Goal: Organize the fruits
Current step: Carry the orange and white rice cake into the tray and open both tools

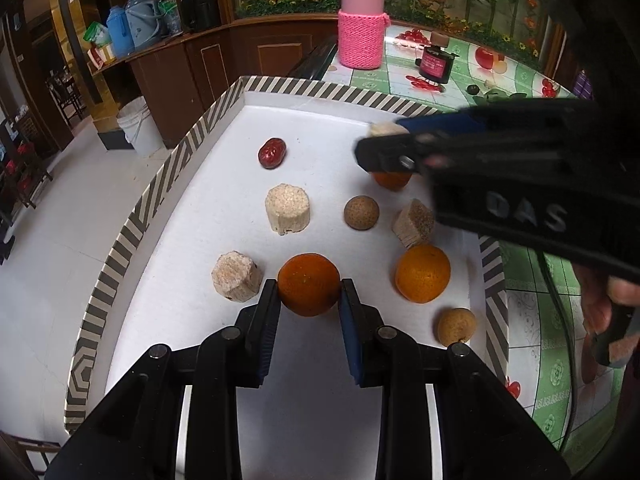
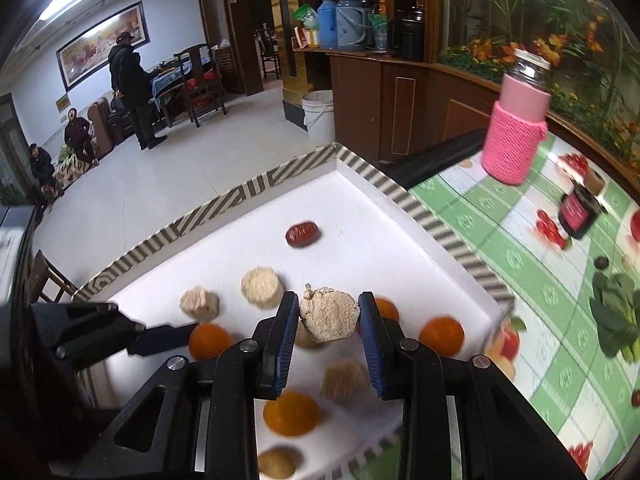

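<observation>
A white tray with a striped rim holds fruit. My left gripper is shut on an orange near the tray's front; whether it is lifted I cannot tell. In the right wrist view the left gripper comes in from the left, its orange at the tips. My right gripper is shut on a pale fibrous chunk held above the tray. In the left wrist view the right gripper reaches in from the right, with the chunk at its tip.
On the tray lie a red date, two pale chunks, a third chunk, two brown longans and more oranges. A pink-sleeved jar, a dark jar and leafy greens sit on the green tablecloth.
</observation>
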Tool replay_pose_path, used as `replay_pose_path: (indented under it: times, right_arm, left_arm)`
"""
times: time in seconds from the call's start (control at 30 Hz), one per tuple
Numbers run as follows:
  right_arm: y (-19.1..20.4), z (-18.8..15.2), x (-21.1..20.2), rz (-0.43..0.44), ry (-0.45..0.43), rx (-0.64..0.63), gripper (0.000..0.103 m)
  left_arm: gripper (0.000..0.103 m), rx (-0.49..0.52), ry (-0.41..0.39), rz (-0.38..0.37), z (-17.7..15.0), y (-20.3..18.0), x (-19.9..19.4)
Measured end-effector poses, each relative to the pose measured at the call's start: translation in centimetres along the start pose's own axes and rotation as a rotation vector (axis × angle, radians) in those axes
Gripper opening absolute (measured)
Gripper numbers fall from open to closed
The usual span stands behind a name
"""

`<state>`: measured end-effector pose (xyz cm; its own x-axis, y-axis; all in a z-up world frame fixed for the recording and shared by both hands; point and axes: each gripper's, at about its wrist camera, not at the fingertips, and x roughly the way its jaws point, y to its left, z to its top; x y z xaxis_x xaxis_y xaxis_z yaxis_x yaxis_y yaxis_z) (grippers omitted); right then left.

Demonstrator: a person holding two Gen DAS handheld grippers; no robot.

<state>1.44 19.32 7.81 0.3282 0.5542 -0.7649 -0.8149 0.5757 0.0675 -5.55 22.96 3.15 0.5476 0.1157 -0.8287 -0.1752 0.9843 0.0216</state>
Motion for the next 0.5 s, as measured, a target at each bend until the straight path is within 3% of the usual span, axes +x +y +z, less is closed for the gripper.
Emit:
replay_pose_path:
  times: [0.5]
  right_arm:
    - [0.4, 2.5, 7.2, -0.005, 0.098, -0.052, 0.032]
  left_arm:
    - [0.027, -0.034, 0.032, 0.007, 0.2, 0.8, 1.0]
